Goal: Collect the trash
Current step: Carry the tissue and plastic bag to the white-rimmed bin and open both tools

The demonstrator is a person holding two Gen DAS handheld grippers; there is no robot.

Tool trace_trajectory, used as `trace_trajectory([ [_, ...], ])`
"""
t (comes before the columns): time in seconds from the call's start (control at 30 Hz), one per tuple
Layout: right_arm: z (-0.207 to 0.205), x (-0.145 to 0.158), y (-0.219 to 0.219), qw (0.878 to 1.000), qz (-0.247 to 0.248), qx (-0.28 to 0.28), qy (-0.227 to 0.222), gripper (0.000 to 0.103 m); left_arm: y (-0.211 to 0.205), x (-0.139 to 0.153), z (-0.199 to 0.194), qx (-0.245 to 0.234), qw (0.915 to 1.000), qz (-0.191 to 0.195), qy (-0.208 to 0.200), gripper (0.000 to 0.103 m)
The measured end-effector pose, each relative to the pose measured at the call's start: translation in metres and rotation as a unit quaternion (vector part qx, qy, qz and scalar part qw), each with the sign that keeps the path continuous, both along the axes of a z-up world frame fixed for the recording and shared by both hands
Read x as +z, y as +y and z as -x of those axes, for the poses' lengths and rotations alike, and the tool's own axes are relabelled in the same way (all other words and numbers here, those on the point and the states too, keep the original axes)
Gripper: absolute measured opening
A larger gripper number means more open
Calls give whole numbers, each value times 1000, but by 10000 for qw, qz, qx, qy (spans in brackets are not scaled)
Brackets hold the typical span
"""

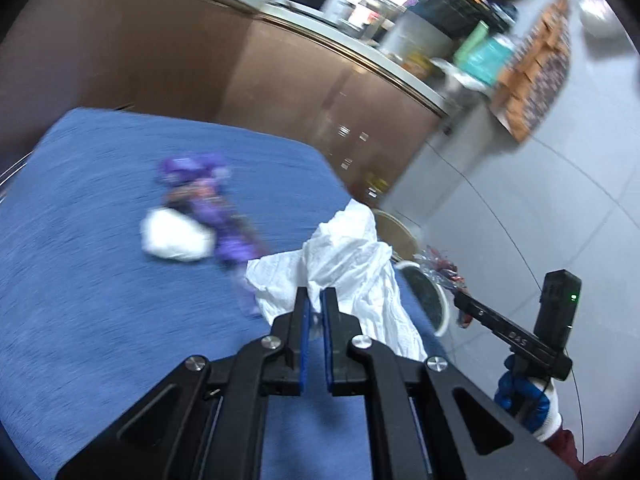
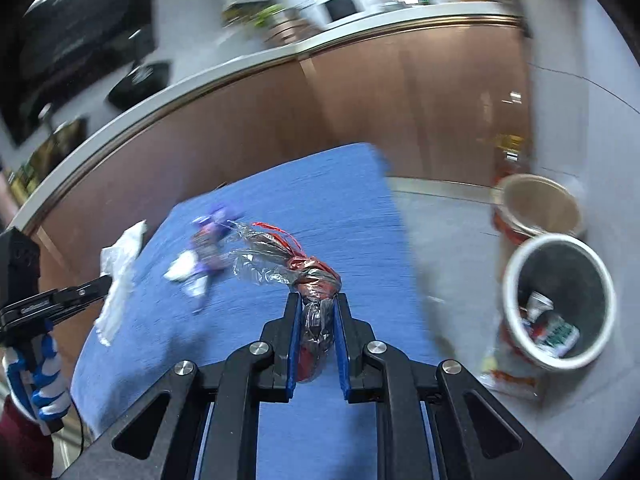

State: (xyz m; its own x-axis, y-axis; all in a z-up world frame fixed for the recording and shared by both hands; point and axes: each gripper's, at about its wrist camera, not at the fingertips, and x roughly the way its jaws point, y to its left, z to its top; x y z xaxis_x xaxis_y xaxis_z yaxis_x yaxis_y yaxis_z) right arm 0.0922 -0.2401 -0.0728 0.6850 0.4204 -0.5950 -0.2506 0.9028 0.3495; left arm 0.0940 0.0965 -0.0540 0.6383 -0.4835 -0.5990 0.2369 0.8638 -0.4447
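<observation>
The left gripper (image 1: 315, 300) has its fingers (image 1: 303, 320) drawn narrow on a crumpled white paper towel (image 1: 352, 264), which hangs from them above the right edge of the blue-covered surface (image 1: 88, 264). The right gripper (image 2: 317, 308) has its fingers (image 2: 294, 332) closed on a twisted clear plastic wrapper with red and silver print (image 2: 312, 280); its loose end fans out past the fingertips, over the surface near its right edge.

Beyond both grippers, near the middle of the surface, lie a purple wrapper (image 1: 204, 196) and a small white wad of paper (image 1: 176, 236), touching each other. Both are blurred, so their finer details cannot be told.

Off the right edge of the surface, on the pale tiled floor (image 2: 448, 240), stands a white-rimmed bin with a dark inside (image 2: 560, 300); some trash lies at its bottom, including a piece with green print. Just behind it stands a second, tan-lined bin (image 2: 536, 204), touching or nearly touching the first.

In the left wrist view the right gripper shows at the right with its wrapper above the white-rimmed bin's rim, held by a hand in a blue and white glove (image 1: 524, 400). In the right wrist view the left gripper shows at the left edge, held by another gloved hand (image 2: 36, 376).

Behind the surface runs a brown panelled counter with a pale top (image 2: 280, 92).
</observation>
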Motion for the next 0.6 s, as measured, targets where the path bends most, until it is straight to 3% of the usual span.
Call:
trace_trajectory([
  [0.23, -3, -18, -85, 9943, 103, -1061, 77, 15, -119, 12, -50, -1031, 9943, -275, -3, 5],
  [0.6, -47, -58, -173, 9720, 644, -2242, 284, 15, -317, -5, -148, -2274, 9711, -718, 115, 5],
])
